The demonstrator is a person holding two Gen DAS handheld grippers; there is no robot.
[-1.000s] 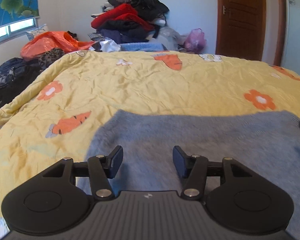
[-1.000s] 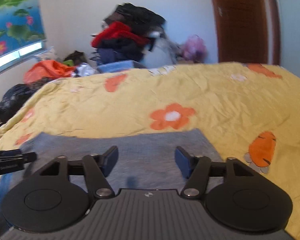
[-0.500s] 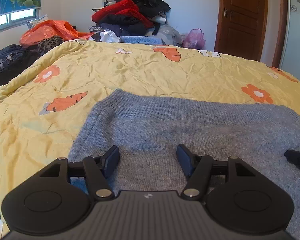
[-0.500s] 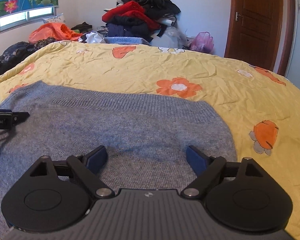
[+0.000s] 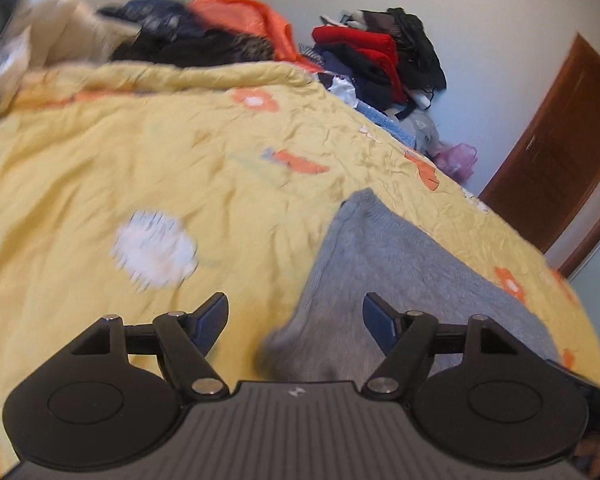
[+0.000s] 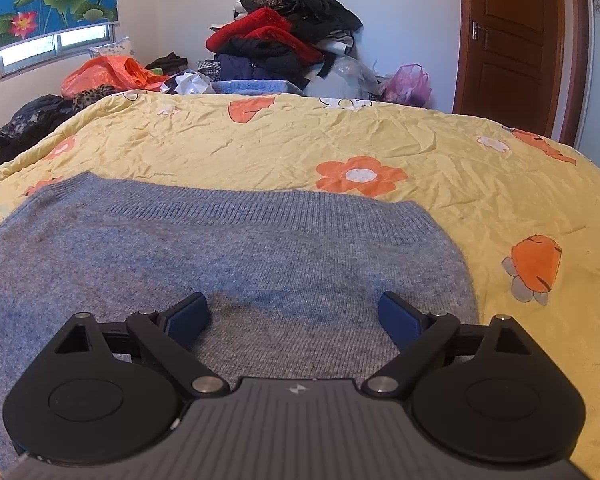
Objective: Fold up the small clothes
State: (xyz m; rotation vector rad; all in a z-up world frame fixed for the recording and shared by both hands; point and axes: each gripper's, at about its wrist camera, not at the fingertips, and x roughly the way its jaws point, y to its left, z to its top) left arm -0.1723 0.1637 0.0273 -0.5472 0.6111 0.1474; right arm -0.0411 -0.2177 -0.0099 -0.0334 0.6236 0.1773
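Note:
A grey-blue knit sweater (image 6: 220,248) lies flat on the yellow flowered quilt (image 6: 380,136), its ribbed hem towards the far side. My right gripper (image 6: 294,316) is open and empty, low over the sweater's near right part. My left gripper (image 5: 294,318) is open and empty, tilted, over the sweater's left edge (image 5: 380,256), with the left finger over bare quilt (image 5: 100,168). The left wrist view is blurred.
A pile of red, black and dark clothes (image 6: 284,36) stands against the far wall. An orange bag (image 6: 104,74) and dark clothes lie at the far left. A brown wooden door (image 6: 516,40) is at the right. A pink bag (image 6: 408,80) sits beside it.
My left gripper has swung to the left and tilted, from over the sweater's middle to its left edge. My right gripper has opened wider and stays over the sweater.

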